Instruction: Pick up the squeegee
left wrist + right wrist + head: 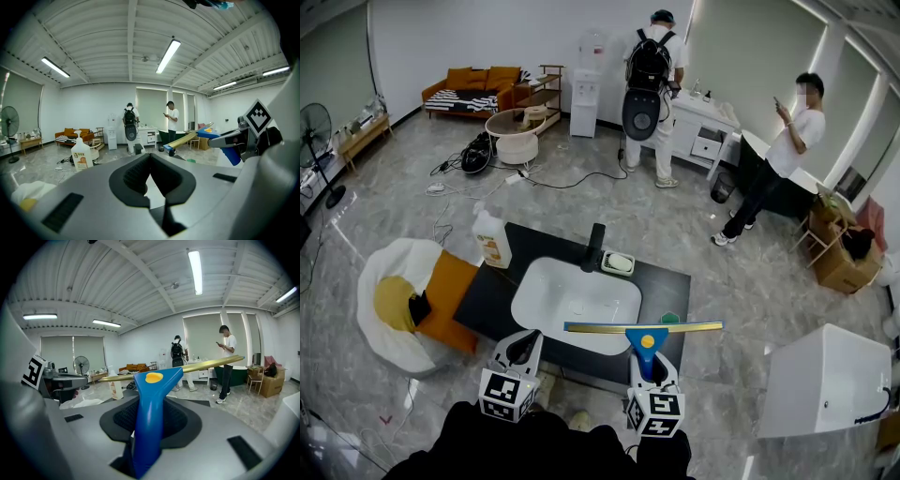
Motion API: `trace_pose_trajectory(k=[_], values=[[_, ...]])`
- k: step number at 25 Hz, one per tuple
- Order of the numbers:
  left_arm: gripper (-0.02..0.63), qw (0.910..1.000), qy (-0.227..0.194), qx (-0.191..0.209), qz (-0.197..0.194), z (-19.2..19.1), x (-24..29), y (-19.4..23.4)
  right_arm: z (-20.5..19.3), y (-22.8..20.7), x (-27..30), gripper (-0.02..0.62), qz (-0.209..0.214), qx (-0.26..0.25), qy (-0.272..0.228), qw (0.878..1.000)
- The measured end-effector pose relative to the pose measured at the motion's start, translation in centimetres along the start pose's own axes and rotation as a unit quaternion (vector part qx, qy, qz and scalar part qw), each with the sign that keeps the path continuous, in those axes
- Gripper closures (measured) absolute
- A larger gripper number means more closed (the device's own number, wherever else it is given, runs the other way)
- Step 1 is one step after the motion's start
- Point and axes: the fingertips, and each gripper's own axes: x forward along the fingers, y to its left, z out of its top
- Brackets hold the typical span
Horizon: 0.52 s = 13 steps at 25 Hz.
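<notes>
Two units logged: my right hand-held gripper [650,364] clamped on squeegee [644,329] handle; left hand-held gripper [524,347] jaws together, empty.

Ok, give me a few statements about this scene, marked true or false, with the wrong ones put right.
1. The right gripper is shut on the blue handle of the squeegee. True.
2. The left gripper holds the pump bottle. False: it holds nothing; the bottle stands on the black counter, left of the sink.
3. The squeegee's blade lies in the sink. False: it is held up in the air.
4. A person with a backpack and a second person stand beyond the counter. True.
</notes>
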Motion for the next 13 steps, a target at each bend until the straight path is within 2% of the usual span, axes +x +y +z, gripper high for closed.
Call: trace_pose_trajectory(k=[13], values=[[0.588,1.0000,0.002,-0.001,0.002,-0.05,0.29,0.01,0.10,-0.27,0.33,0.462,0.001,0.002,-0.001,1.000]])
